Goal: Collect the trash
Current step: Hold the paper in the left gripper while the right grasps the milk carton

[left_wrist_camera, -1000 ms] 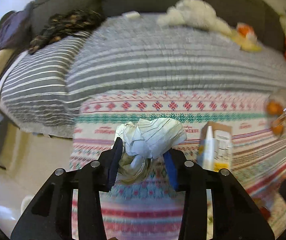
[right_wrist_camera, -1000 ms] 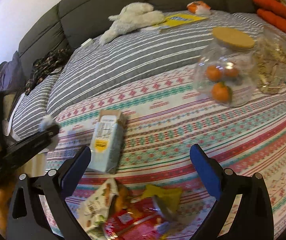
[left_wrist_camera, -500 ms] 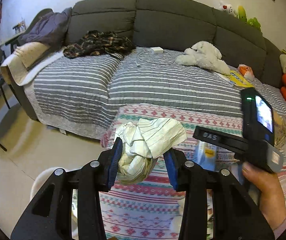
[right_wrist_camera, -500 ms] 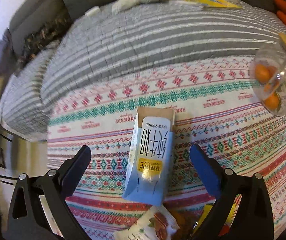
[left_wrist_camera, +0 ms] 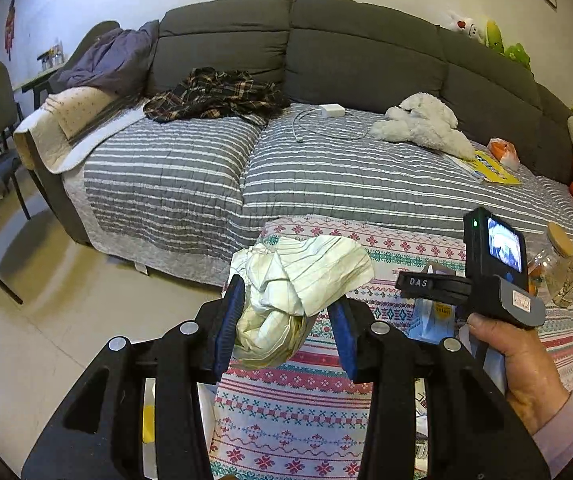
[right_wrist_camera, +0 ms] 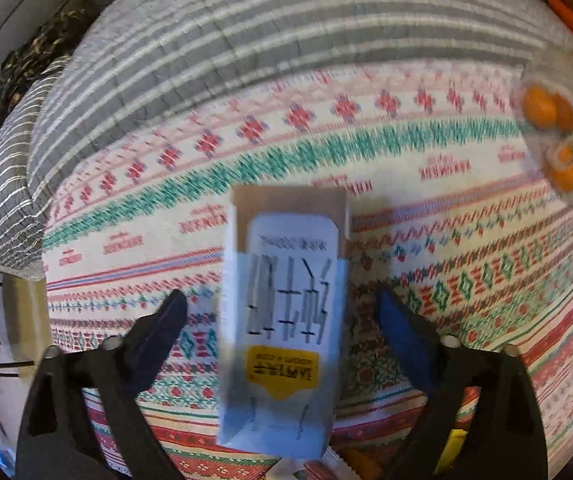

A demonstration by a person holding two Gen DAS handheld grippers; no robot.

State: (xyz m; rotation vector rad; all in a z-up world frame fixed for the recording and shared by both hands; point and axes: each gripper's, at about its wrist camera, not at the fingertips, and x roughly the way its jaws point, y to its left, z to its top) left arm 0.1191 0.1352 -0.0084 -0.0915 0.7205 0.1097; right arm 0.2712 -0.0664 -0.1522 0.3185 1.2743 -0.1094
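The left gripper (left_wrist_camera: 286,320) clenches a paper wad (left_wrist_camera: 298,280) above the cloth (left_wrist_camera: 286,408). The right gripper (right_wrist_camera: 282,320), jaws just closing, straddles a carton (right_wrist_camera: 282,320) on the cloth untouched. Beside it, a jar (right_wrist_camera: 558,132) holds oranges (right_wrist_camera: 540,106).

Carton (right_wrist_camera: 282,320) lies on the patterned cloth (right_wrist_camera: 446,240) — jar (right_wrist_camera: 562,120) far right (sofa (left_wrist_camera: 326,64) behind).

Left gripper (left_wrist_camera: 288,322) clamped, right gripper (right_wrist_camera: 282,330) fingers spread, just been closing
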